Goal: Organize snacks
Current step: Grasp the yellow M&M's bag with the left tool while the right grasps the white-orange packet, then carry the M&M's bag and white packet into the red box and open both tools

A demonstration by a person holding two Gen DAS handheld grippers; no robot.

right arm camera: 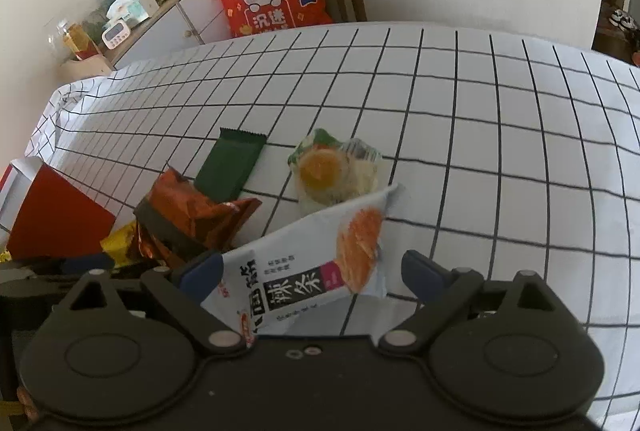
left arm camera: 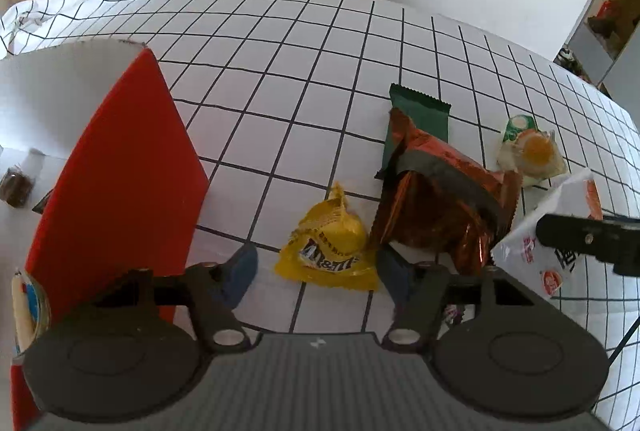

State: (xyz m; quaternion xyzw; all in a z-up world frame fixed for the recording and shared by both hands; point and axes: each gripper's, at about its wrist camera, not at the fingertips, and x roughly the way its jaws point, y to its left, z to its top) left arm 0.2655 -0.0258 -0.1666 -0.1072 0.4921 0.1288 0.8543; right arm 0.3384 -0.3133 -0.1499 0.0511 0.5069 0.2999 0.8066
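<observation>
Low in the left wrist frame, the left gripper (left arm camera: 316, 271) stands half spread around one yellow candy bag (left arm camera: 330, 255), not pinching. Beside it a red box (left arm camera: 120, 171) blocks the frame's left; open tablecloth (left arm camera: 320, 51) above. Right gripper (right arm camera: 310, 271) spread around one white packet (right arm camera: 320, 255).

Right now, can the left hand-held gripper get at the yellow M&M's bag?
Probably yes. The left hand-held gripper already has the M&M's bag between its fingers, with no pad clearly pressing on it. The orange foil bag crowds the right finger and could get pinched too.
</observation>
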